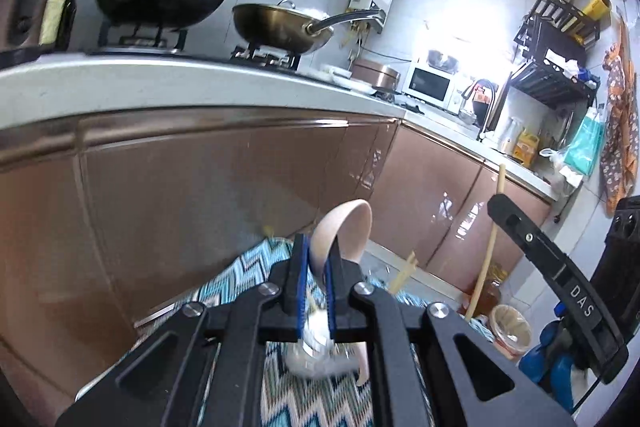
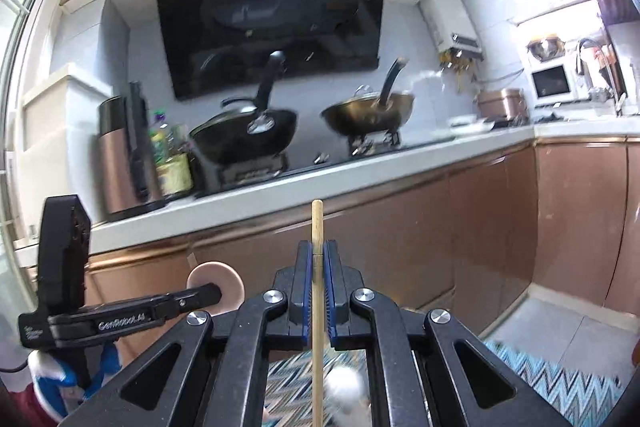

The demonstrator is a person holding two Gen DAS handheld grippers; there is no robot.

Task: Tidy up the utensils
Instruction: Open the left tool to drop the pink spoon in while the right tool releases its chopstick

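- Left gripper (image 1: 316,259) pinches the wooden spoon (image 1: 344,231) near its bowl; top-heavy, it might pivot.
- Right gripper (image 2: 318,267), pressed on a thin chopstick (image 2: 317,227), could let it slide down.

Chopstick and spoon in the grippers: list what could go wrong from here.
1. The right gripper pinches only a thin chopstick that sticks out far above and below its pads, so it may pivot or slip.
2. The left gripper clamps the curved wooden spoon by a narrow part; it could twist.
3. Both tools are close together over the zigzag cloth, so they may collide.
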